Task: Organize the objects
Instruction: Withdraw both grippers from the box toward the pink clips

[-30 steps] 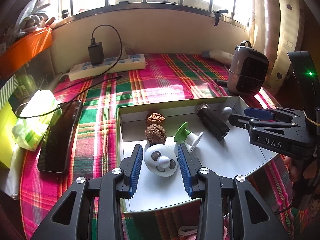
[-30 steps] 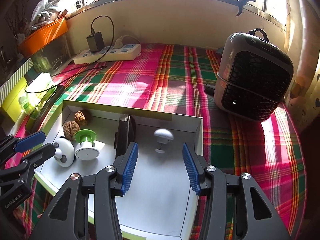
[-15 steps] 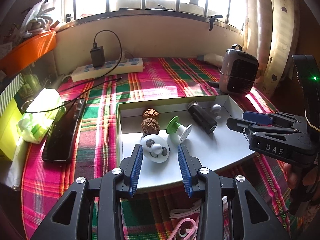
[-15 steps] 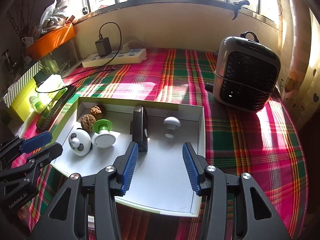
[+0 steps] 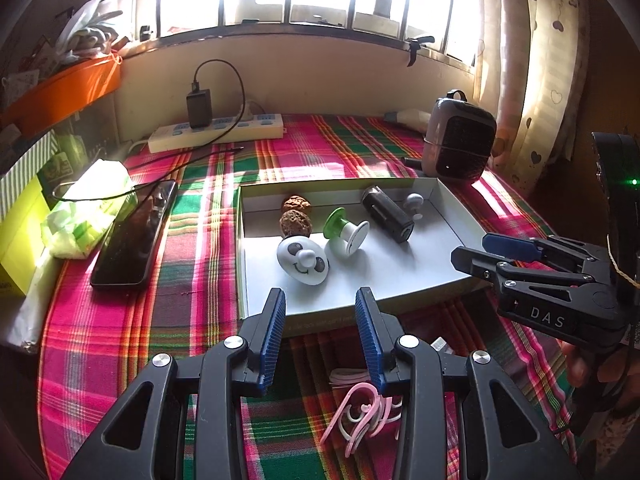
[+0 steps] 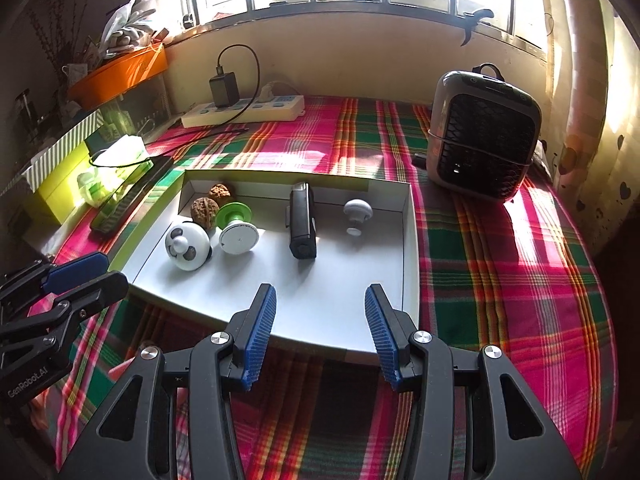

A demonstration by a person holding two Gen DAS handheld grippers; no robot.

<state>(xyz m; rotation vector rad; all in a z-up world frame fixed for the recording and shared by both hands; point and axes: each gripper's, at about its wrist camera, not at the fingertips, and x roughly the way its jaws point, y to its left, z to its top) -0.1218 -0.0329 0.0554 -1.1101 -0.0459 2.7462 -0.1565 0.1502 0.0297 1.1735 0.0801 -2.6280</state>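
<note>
Left gripper (image 5: 320, 312): jaws apart, empty, over the box's near edge.
Right gripper (image 6: 320, 320): jaws apart, empty; its far finger partly hidden in the left view.
Shallow white box (image 5: 448, 200): holds a panda toy (image 5: 303, 261), two walnuts (image 5: 295, 222), green-and-white spool (image 5: 345, 230), black cylinder (image 5: 386, 214), white knob (image 5: 414, 204).
Pink cable clip (image 5: 358, 416): on the plaid cloth (image 5: 120, 340) near its front edge, partly covered by the left gripper's finger.

Shallow white box (image 5: 452, 204) holds panda toy (image 5: 303, 260), walnuts (image 5: 295, 213).
</note>
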